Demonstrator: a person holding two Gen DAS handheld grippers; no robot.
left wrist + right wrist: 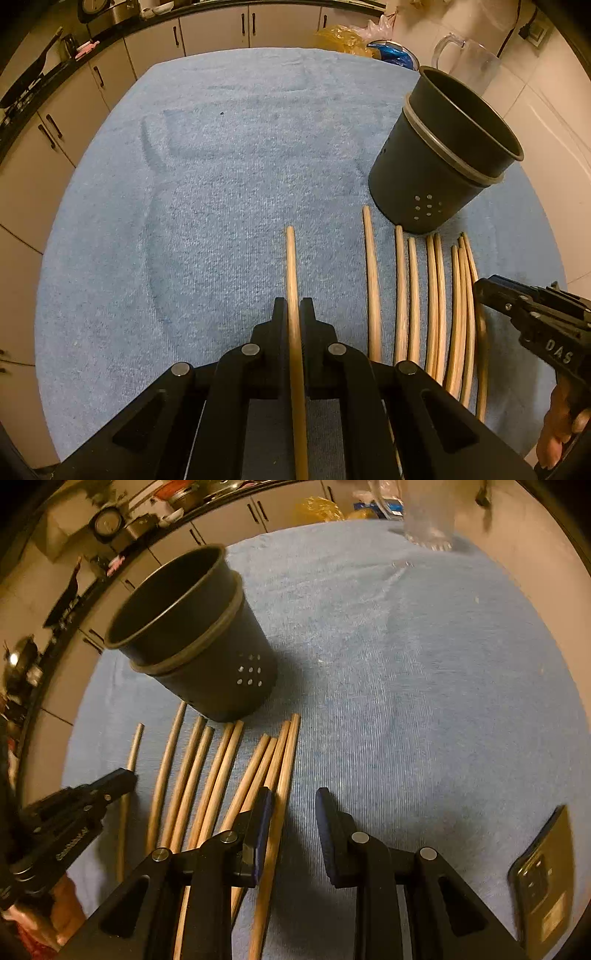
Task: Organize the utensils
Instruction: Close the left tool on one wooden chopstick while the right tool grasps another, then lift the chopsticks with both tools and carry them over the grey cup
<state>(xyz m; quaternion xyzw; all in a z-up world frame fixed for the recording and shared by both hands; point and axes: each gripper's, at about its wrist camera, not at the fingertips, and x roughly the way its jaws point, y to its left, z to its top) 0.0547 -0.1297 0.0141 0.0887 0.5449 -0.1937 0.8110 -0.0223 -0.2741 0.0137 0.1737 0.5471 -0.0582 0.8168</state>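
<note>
Several wooden chopsticks (432,295) lie side by side on a blue towel (221,166), in front of a dark grey utensil holder (443,155) with small holes. My left gripper (294,314) is shut on one chopstick (291,266), the leftmost one. In the right wrist view the row of chopsticks (214,775) lies left of centre, below the holder (199,638). My right gripper (293,805) is open over the rightmost chopstick (284,775), with its left finger beside it. The left gripper shows in that view (122,775), on its chopstick (133,746).
A clear plastic pitcher (469,62) stands at the towel's far right corner. A black phone (546,878) lies on the towel at the right. Kitchen cabinets and a dark countertop with cookware (55,74) run along the back. Bags (347,38) sit behind the towel.
</note>
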